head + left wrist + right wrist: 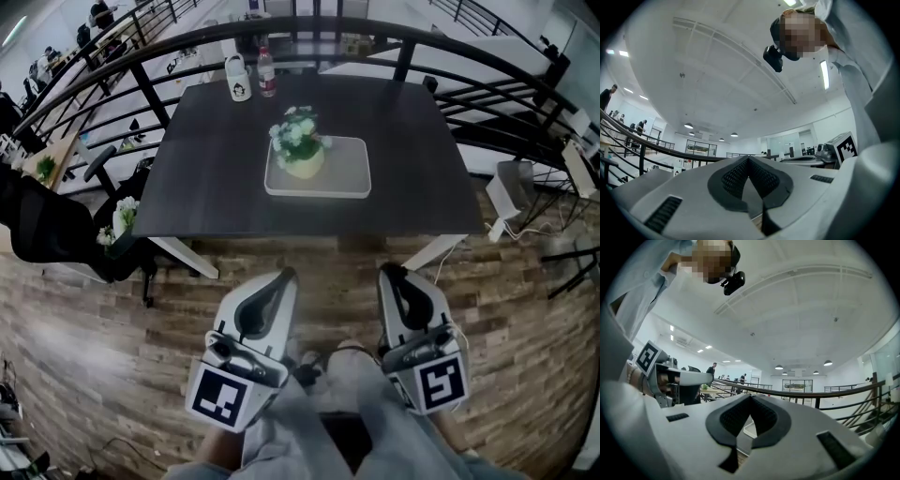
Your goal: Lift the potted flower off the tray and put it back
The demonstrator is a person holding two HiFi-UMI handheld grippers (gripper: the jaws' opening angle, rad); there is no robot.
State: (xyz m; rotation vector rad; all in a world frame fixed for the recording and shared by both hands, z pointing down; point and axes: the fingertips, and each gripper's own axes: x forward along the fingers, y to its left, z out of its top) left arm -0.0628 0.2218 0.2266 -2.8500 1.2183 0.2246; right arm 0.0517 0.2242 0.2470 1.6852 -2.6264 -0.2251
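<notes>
— Where is the potted flower (300,145) seen?
— Upright, it is set on the left part of the white tray (349,176), midway on the dark table (211,173).
— And the grippers?
— Both are held short of the table's near edge: left gripper (286,275) and right gripper (390,270), jaws pressed together, nothing pinched.

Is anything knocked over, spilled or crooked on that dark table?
Nothing stands out. The potted flower stands upright on the tray, left of its middle; the tray lies flat on the table. The mug and bottle at the far edge are upright too.
</notes>
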